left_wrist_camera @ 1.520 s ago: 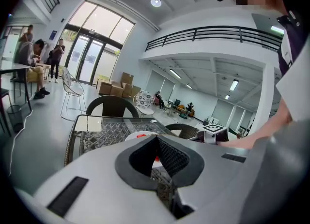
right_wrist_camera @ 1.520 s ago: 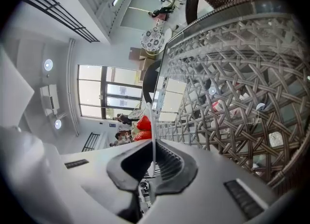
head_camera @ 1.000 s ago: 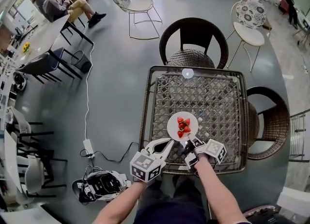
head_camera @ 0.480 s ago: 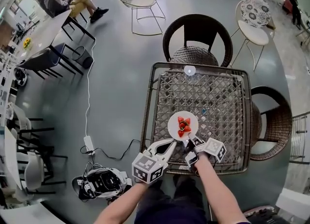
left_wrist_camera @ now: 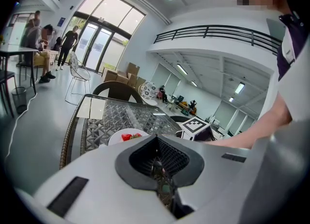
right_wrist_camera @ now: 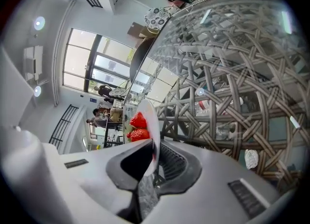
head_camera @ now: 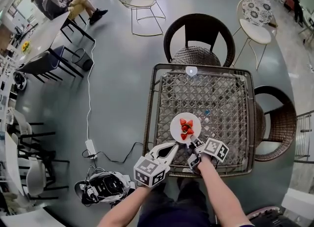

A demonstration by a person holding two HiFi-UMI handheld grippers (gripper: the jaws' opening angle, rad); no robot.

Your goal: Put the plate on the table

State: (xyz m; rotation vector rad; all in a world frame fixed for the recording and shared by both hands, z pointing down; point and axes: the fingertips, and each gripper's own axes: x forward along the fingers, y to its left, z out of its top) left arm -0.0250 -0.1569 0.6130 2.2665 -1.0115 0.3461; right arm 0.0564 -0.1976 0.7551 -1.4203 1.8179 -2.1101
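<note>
In the head view, the plate (head_camera: 185, 128) with its strawberries (head_camera: 185, 129) sits over the near half of the counter (head_camera: 223, 98), well inside the rim. Your right gripper (head_camera: 193, 141) has it by the near edge. Your left gripper (head_camera: 171, 147) lies just beside it at the counter's front edge, off the plate. From here you can't tell whether the plate's base is already on the glass, so judge contact by feel, not by sight.

In the left gripper view, the fingers (left_wrist_camera: 160, 143) are pressed together with nothing between them. The plate (left_wrist_camera: 115, 137) shows beyond them, apart from the gripper. This hand has no job in the step, so hold it clear of the rim and don't nudge the plate.

In the right gripper view, the fingers (right_wrist_camera: 170, 162) are clamped on the plate's (right_wrist_camera: 150, 114) rim, which runs straight into the gap. The strawberries (right_wrist_camera: 138, 121) are piled near that held edge, and the woven counter (right_wrist_camera: 227, 87) lies close behind.

Level the plate before you lower it, since the berries are loose and could roll off a tilted one. Set the far edge down gently on the glass, then the near edge. Open the fingers only once the plate rests flat. Then draw the gripper straight back along the rim line so the fingers don't drag the plate.
</note>
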